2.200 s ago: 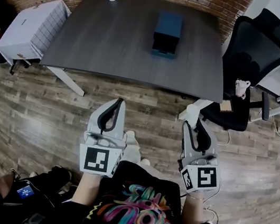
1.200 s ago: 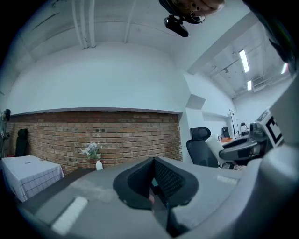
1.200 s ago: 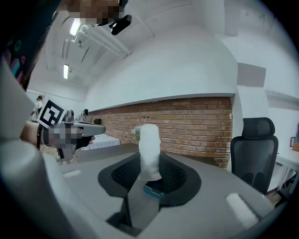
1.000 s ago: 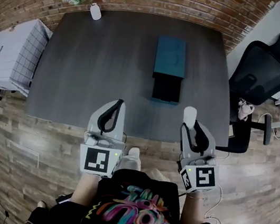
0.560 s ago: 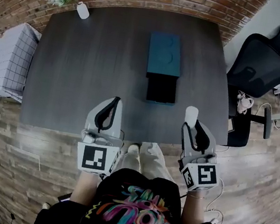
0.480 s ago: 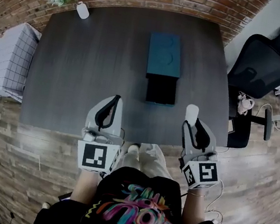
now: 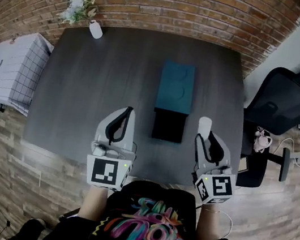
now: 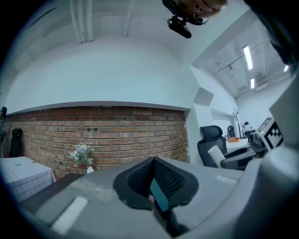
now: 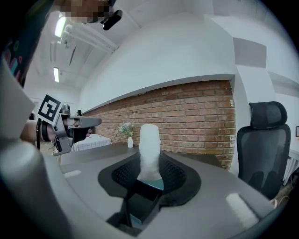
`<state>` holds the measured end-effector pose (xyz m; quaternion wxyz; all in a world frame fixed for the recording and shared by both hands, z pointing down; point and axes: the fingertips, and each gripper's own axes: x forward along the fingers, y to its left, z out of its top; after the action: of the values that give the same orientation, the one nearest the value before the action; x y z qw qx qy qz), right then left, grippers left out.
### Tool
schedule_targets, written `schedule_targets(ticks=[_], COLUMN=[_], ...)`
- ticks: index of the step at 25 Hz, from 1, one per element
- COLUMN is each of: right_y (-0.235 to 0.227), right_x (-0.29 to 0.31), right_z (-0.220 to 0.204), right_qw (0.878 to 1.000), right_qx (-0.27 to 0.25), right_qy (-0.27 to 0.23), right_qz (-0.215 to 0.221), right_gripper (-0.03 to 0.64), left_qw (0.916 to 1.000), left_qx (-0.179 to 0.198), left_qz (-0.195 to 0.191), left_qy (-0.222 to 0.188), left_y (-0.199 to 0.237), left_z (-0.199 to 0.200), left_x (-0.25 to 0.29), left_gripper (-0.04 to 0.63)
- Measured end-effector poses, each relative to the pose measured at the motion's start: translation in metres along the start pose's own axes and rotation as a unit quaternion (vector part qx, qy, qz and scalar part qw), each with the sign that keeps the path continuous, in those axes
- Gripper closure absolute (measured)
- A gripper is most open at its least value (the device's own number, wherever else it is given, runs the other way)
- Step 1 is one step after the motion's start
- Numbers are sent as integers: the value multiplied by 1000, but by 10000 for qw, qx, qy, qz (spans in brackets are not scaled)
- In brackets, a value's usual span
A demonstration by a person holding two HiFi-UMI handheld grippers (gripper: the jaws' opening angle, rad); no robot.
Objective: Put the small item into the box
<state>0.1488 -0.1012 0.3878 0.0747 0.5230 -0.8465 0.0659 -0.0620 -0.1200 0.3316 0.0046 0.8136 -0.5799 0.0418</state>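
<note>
A teal box point(image 7: 175, 89) lies at the middle of the dark table point(image 7: 85, 94), its lid flat toward the wall and its dark open tray point(image 7: 168, 127) toward me. My right gripper point(image 7: 205, 133) is shut on a small white cylinder point(image 7: 204, 126), which sticks up upright between the jaws point(image 9: 149, 147), just right of the tray. My left gripper point(image 7: 127, 111) hovers left of the tray, jaws together with nothing in them. Through the left gripper's point(image 8: 153, 161) gap a slice of the teal box point(image 8: 160, 200) shows. Both grippers are over the table's near part.
A white vase with flowers point(image 7: 95, 29) stands at the table's far left corner against the brick wall. A black office chair point(image 7: 288, 101) is at the table's right side. A white checked cabinet point(image 7: 13, 66) stands left of the table.
Both grippers have moved forward from the table's near edge to over its near part, closer to the box. The white cylinder stays in the right gripper.
</note>
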Motion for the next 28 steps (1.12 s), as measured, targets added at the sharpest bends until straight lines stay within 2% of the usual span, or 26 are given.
schedule_targets(ticks=[5, 12, 20, 28], right_y=[-9, 1, -4, 1], right_x=[28, 53, 66, 79], right_z=[18, 23, 27, 24], right_qw=[9994, 9974, 9984, 9975], right_qx=[-154, -295, -253, -350], right_qy=[-99, -36, 9, 153], right_qz=[298, 651, 502, 598], right_gripper=[486, 486, 486, 486], left_qw=[9997, 9990, 9991, 9995], left_qx=[17, 13, 101, 24], left_qz=[233, 427, 399, 297], left_qy=[31, 147, 31, 83], left_y=[4, 20, 46, 54], left_z=[2, -3, 8, 4], left_x=[14, 20, 36, 47], left_gripper=[594, 594, 594, 594])
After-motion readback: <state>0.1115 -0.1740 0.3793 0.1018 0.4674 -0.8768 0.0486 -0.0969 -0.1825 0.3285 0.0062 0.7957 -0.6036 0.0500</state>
